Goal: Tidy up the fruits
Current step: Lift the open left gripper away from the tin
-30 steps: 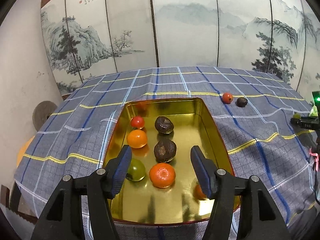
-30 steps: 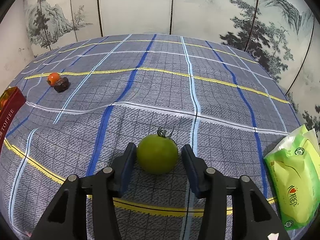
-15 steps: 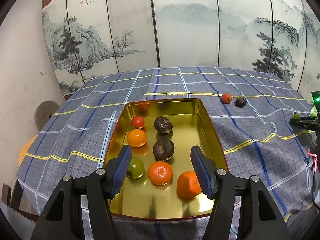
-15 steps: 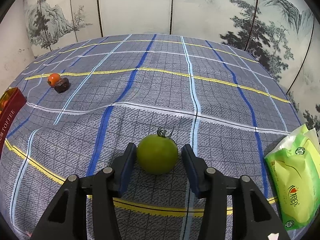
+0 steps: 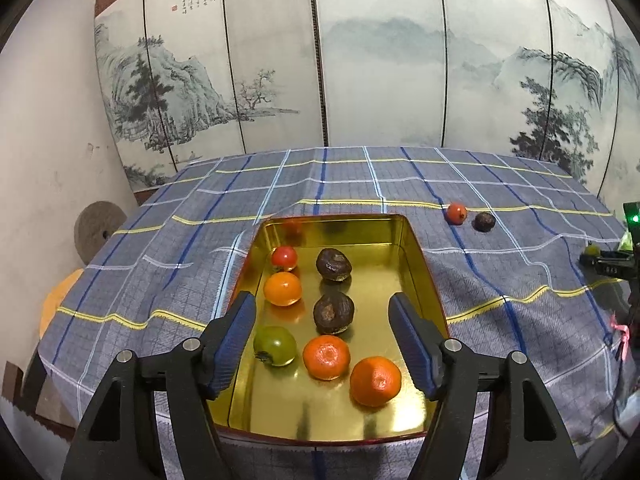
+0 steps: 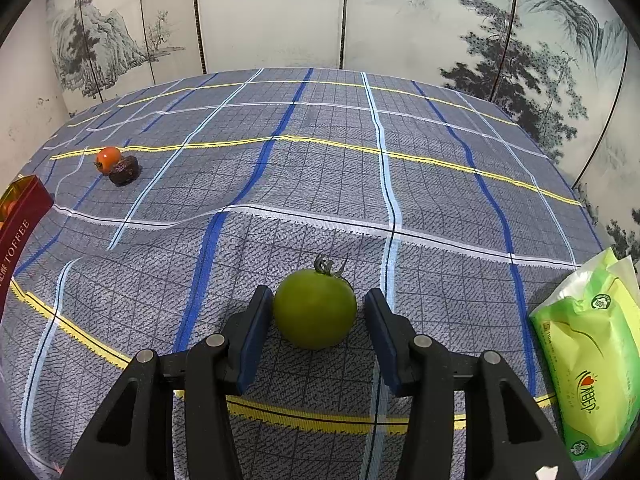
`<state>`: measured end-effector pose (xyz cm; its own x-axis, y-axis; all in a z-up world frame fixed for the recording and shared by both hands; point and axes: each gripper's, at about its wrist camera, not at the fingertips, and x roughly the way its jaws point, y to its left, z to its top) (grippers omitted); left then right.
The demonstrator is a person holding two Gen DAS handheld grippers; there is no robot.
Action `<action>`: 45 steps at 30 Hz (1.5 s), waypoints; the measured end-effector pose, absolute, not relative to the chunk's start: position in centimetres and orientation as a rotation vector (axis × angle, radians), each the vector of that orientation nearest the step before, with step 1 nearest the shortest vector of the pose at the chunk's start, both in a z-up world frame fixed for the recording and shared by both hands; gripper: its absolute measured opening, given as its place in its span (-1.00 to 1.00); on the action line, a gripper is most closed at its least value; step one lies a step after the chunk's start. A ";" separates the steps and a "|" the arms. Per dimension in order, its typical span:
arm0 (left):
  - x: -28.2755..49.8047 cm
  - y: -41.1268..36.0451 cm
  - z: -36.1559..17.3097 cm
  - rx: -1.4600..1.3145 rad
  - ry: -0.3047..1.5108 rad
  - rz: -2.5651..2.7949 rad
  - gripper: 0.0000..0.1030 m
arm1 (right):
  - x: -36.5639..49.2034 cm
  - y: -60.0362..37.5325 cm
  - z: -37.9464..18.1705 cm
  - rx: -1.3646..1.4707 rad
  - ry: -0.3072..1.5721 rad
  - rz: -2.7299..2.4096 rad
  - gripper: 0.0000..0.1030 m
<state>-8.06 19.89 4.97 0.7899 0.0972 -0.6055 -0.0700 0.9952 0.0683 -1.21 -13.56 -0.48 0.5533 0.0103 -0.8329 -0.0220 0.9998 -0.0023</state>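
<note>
A gold tin tray (image 5: 424, 256) holds several fruits, among them two mandarins (image 5: 375, 376) (image 5: 326, 357), a green tomato (image 5: 276, 346) and two dark brown fruits (image 5: 334, 314). My left gripper (image 5: 320, 304) hovers over the tray's near end. Its jaws are opening and nothing is between the pads. On the cloth a green tomato (image 6: 315, 308) with its stem up rests between the fingers of my right gripper (image 6: 315, 310). The left pad is at its skin and a narrow gap shows at the right pad. A small orange-red fruit (image 6: 108, 159) and a dark fruit (image 6: 124, 171) lie together farther off.
A blue plaid cloth (image 6: 320, 168) with wrinkles covers the table. A green packet of wipes (image 6: 588, 360) lies at the right edge. The tin's red side (image 6: 20, 216) shows at far left. A painted folding screen (image 5: 380, 60) stands behind the table.
My left gripper has drawn back a little from the tray and its jaws stand wider. The front-right mandarin, earlier half hidden by the right finger, now lies free. The right view is unchanged.
</note>
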 end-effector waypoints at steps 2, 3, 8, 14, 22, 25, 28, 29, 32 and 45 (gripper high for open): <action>-8.2 19.9 5.2 0.048 0.654 0.082 0.35 | -1.2 -13.6 -0.5 -0.011 0.985 0.020 -0.13; -8.2 19.8 5.3 0.061 0.654 0.080 0.35 | -1.2 -13.5 -0.5 -0.013 0.984 0.019 -0.13; -8.1 19.8 5.9 0.108 0.639 0.086 0.36 | -1.2 -13.5 -0.5 -0.020 0.983 0.016 -0.13; -8.2 19.9 6.6 0.097 0.630 0.079 0.38 | -1.2 -13.4 -0.5 -0.025 0.982 0.009 -0.13; -8.7 20.0 7.3 0.105 0.607 0.089 0.45 | -1.3 -13.3 -0.4 -0.027 0.981 0.004 -0.13; -8.6 20.1 7.3 0.104 0.602 0.101 0.45 | -1.4 -13.2 -0.4 -0.031 0.980 0.000 -0.13; -8.5 20.3 7.1 0.090 0.613 0.108 0.45 | -1.5 -13.0 -0.4 -0.040 0.977 -0.004 -0.13; -8.4 20.3 7.0 0.086 0.616 0.108 0.45 | -1.5 -12.9 -0.3 -0.041 0.977 -0.004 -0.13; -8.0 20.2 6.6 0.089 0.632 0.115 0.46 | -1.7 -12.7 -0.3 -0.042 0.976 0.009 -0.13; -6.8 19.7 5.7 0.103 0.655 0.122 0.46 | -3.3 -12.0 0.5 0.023 0.932 0.034 -0.17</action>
<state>-6.84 19.69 5.67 0.7863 0.1452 -0.6006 -0.0801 0.9878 0.1339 -3.27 -12.05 0.54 0.5957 0.0387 -0.8023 -0.0190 0.9992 0.0342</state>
